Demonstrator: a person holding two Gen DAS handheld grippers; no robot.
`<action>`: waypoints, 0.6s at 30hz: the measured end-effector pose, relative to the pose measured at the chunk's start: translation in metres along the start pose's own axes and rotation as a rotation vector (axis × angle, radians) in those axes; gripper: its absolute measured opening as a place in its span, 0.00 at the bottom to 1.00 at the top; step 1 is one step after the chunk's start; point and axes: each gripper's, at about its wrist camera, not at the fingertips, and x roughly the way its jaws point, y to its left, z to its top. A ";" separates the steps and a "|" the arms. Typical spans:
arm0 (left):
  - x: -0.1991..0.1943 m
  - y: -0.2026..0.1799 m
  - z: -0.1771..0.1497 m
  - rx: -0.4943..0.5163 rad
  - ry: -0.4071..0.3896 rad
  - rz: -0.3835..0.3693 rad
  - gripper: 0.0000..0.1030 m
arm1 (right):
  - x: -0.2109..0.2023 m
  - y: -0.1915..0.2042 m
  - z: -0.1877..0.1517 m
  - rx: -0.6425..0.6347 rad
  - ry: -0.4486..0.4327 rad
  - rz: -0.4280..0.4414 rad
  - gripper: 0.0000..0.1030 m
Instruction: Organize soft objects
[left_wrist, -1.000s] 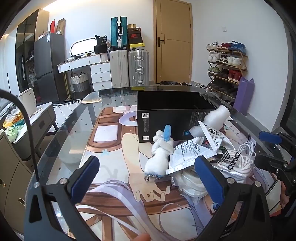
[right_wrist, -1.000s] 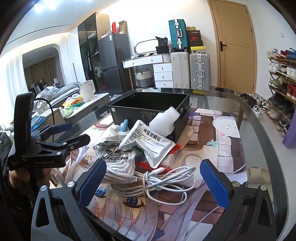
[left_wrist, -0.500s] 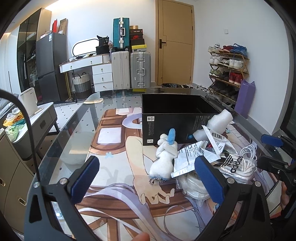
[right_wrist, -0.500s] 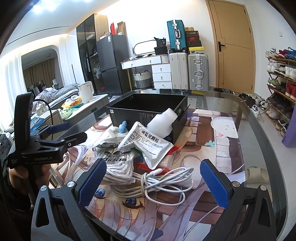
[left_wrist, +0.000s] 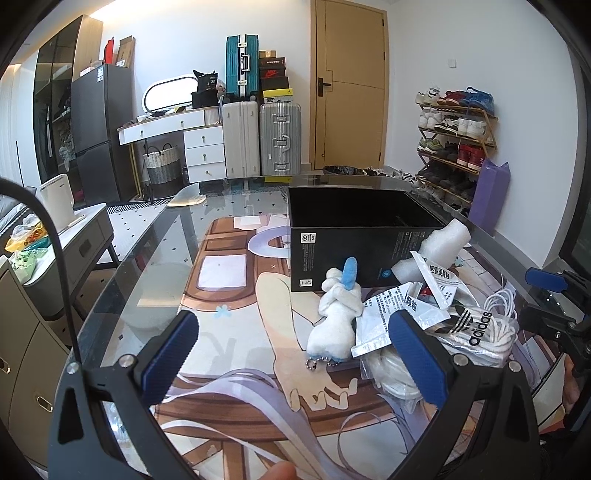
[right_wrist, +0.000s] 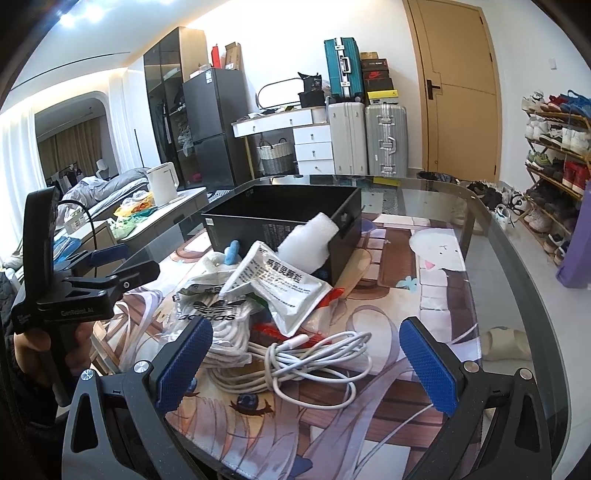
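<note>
Glass covers the table (left_wrist: 155, 258), with a printed anime mat (left_wrist: 229, 280) spread across it; suitcases, a white drawer unit, a door and a shoe rack stand against the far walls. On the mat sits an open black box (left_wrist: 354, 236), and the clutter lies just near and right of it.

A white plush keychain toy (left_wrist: 338, 317) with a blue tip lies at the near left corner of the box, its ball chain pointing toward the camera. A white foam piece (right_wrist: 310, 242) leans against the box's near wall. White printed sachets (right_wrist: 284, 284) lie over a bag marked adidas (right_wrist: 212, 314), which holds white cord. A coiled white cable (right_wrist: 314, 365) lies at the near right of the pile, touching the bag, with something red under the sachets.

The left gripper (left_wrist: 295, 354) hangs above the mat with its blue pads spread wide and nothing between them, the plush toy just beyond them. The right gripper (right_wrist: 306, 362) is likewise spread and unloaded, poised near the coiled cable.
</note>
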 end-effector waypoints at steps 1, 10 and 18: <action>0.000 0.000 0.000 0.001 0.000 0.000 1.00 | 0.000 -0.001 0.000 0.005 0.000 0.000 1.00; 0.004 0.000 0.000 0.013 0.011 -0.002 1.00 | 0.002 -0.003 0.001 0.015 0.007 -0.004 1.00; 0.005 0.000 0.001 0.015 0.017 -0.012 1.00 | 0.003 -0.003 0.004 0.026 0.012 -0.002 1.00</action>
